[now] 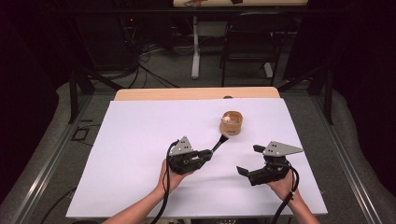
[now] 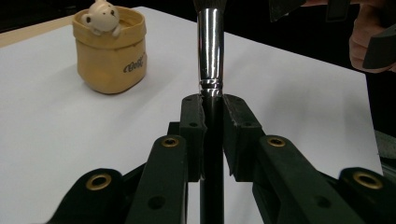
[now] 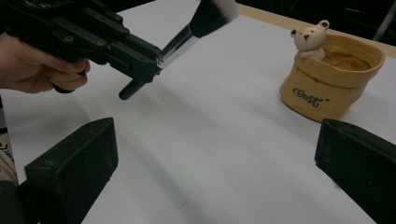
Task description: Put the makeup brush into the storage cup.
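Note:
My left gripper (image 1: 208,153) is shut on a makeup brush (image 1: 220,141) with a black handle, chrome ferrule and dark bristles; the brush (image 2: 209,51) runs straight out between the pads, and its tip points toward a tan pot (image 1: 231,123). The pot (image 2: 110,49) has a small white bear figure (image 2: 101,16) on its rim. In the right gripper view the left gripper (image 3: 140,56) holds the brush (image 3: 194,28) above the sheet, left of the pot (image 3: 327,77). My right gripper (image 1: 248,160) stands open near the front right, nothing between its jaws.
A white sheet (image 1: 140,140) covers the wooden table (image 1: 196,93). Beyond the table's far edge stand a black folding chair (image 1: 254,42) and a table leg (image 1: 195,46) with cables on the floor. A metal frame runs along both sides.

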The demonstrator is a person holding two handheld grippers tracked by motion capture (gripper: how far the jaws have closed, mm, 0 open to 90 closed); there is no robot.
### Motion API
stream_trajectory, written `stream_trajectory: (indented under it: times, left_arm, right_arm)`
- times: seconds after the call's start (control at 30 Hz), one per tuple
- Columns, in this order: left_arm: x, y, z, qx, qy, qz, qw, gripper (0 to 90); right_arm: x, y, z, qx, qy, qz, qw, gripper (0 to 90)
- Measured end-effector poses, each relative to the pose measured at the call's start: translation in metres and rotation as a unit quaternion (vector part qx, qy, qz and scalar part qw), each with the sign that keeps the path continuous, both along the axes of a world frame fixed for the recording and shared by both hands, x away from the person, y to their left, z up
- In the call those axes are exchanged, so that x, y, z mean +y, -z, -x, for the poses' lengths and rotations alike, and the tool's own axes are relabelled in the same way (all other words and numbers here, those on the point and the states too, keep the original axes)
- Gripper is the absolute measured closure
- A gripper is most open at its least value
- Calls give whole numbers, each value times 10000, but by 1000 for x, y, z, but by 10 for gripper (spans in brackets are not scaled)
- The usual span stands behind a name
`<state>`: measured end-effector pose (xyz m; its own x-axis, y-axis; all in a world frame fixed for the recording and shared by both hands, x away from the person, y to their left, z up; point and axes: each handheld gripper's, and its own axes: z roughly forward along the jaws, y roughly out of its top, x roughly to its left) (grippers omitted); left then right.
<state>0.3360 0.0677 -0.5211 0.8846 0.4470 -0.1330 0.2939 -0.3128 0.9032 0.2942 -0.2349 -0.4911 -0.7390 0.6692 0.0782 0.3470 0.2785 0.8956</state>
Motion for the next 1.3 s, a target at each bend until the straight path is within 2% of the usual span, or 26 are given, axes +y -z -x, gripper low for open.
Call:
stream_trajectory:
  times: [0.1, 0.43, 0.53, 0.73, 0.8, 1.03, 1.13, 1.3]
  left_arm:
    - [-5, 3, 0, 16, 6, 31, 10000, 793]
    - [-17, 9, 2, 26, 91, 329, 9994, 792]
    - [-20, 9, 3, -19, 135, 308, 9994, 793]
    - [-26, 9, 6, -64, 163, 405, 9990, 792]
    - [-28, 9, 6, -81, 169, 391, 9991, 792]
    - [-35, 11, 7, -120, 195, 454, 9987, 792]
    - [-37, 11, 9, -180, 158, 492, 9985, 792]
    - [-41, 12, 10, -201, 174, 437, 9987, 792]
  right_arm:
    - [0, 0, 0, 68, -15, -13, 10000, 0]
    - [6, 0, -3, 136, -18, -86, 9999, 0]
    - [11, -1, -5, 165, -41, -119, 9998, 0]
    - [18, -2, -12, 285, -35, -245, 9993, 0]
    - [21, -2, -16, 357, 39, -278, 9990, 57]
    - [23, 0, -27, 428, 299, -713, 9961, 284]
    - [23, 1, -25, 419, 432, -752, 9954, 370]
    - [24, 0, -23, 347, 420, -816, 9952, 475]
